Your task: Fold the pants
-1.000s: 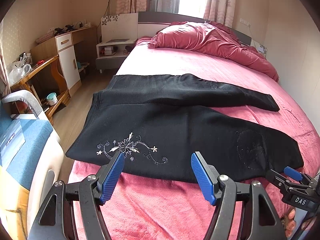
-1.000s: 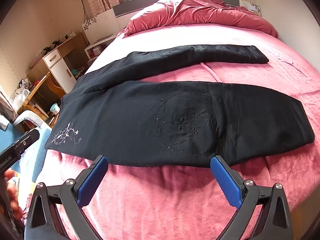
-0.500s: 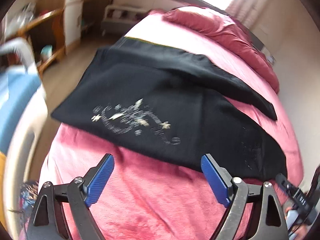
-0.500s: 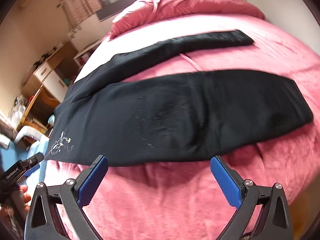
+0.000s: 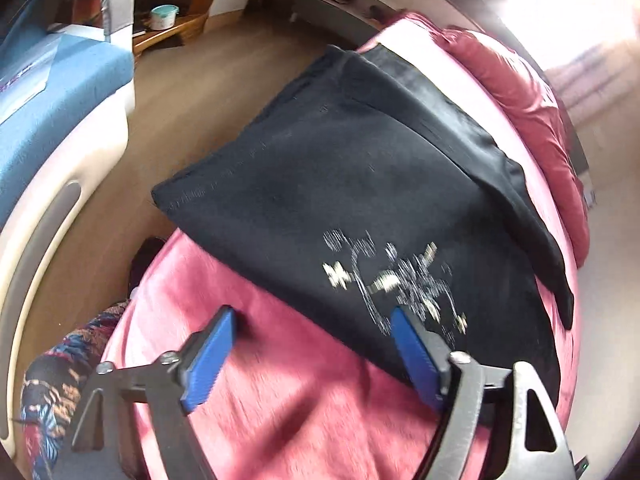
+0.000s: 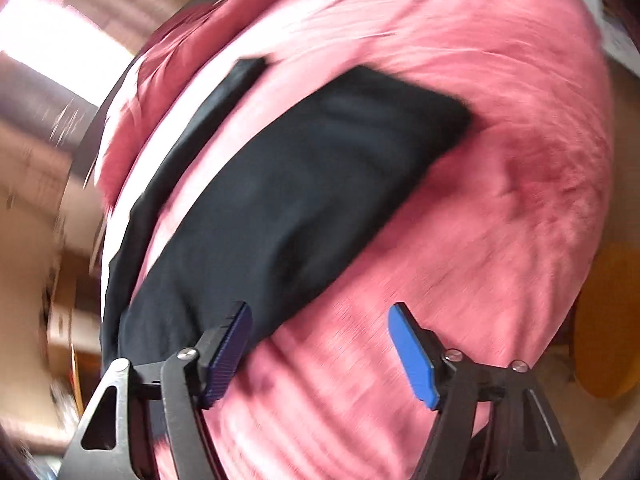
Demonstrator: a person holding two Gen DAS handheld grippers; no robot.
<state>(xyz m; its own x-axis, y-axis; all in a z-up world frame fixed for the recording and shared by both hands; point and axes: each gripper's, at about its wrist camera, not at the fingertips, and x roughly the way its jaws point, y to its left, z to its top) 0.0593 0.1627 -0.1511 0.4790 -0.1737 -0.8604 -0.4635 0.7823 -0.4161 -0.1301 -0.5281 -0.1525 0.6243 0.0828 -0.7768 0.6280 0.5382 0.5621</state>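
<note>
Black pants (image 5: 340, 168) lie spread on a pink bed, with white floral embroidery (image 5: 396, 280) near the waist end. My left gripper (image 5: 312, 344) is open and empty, low over the bed at the near edge of the pants by the embroidery. In the right wrist view the pants (image 6: 288, 200) stretch away, both legs visible, the near leg's hem at the far right. My right gripper (image 6: 320, 340) is open and empty, its left finger over the near edge of the leg. Both views are motion-blurred.
The pink bed cover (image 5: 304, 400) surrounds the pants; a crumpled red duvet (image 5: 532, 92) lies at the head. Left of the bed are wooden floor (image 5: 160, 120), a blue and white chair (image 5: 52, 92), a nightstand (image 5: 336, 0). An orange object (image 6: 608, 320) stands right of the bed.
Both grippers have swung down and closer to the near edge of the pants, the left turning left toward the waist, the right turning right toward the leg. Both stayed open.
</note>
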